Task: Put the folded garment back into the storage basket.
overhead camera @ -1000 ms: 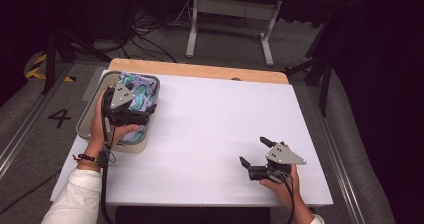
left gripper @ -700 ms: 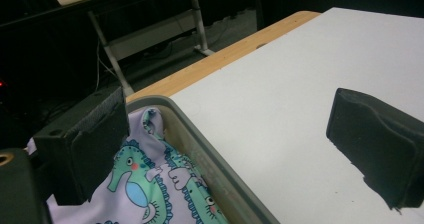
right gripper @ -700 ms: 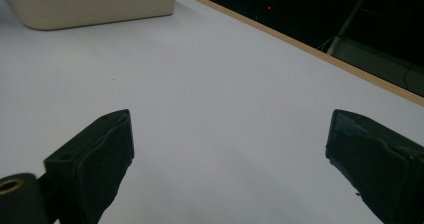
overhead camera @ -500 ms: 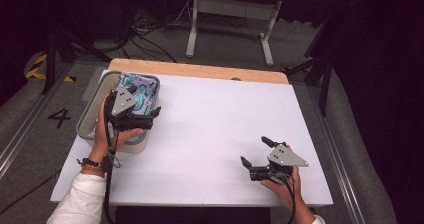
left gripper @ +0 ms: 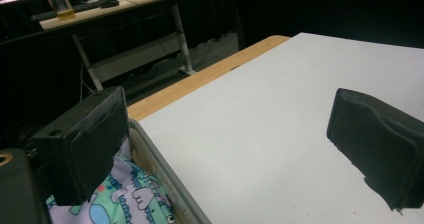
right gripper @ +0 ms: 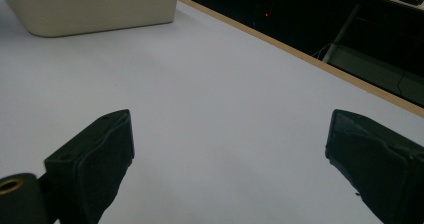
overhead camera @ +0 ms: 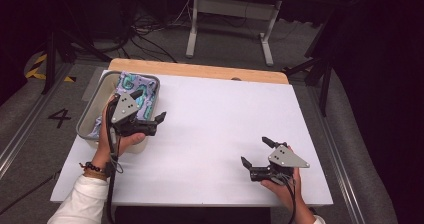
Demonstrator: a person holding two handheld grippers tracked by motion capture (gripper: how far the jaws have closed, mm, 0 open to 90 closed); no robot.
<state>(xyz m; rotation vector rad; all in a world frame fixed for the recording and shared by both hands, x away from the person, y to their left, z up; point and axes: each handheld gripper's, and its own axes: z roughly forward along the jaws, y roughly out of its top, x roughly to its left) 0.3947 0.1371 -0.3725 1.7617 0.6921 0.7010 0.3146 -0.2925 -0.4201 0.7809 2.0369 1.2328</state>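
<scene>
Lab: floor cables (overhead camera: 150,36), hazard tape (overhead camera: 37,66), marked number 4 (overhead camera: 59,117).

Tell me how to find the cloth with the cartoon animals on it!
Look at the big white table and go to its far left corner, where a grey bin sits. The cloth lies inside, beside the left gripper. It is the one colourful thing there: pale purple and green with cartoon pictures.

text: "4" | on: grey floor (overhead camera: 30,134) left of the tabletop (overhead camera: 225,134) | view: high | other readable text: none
</scene>
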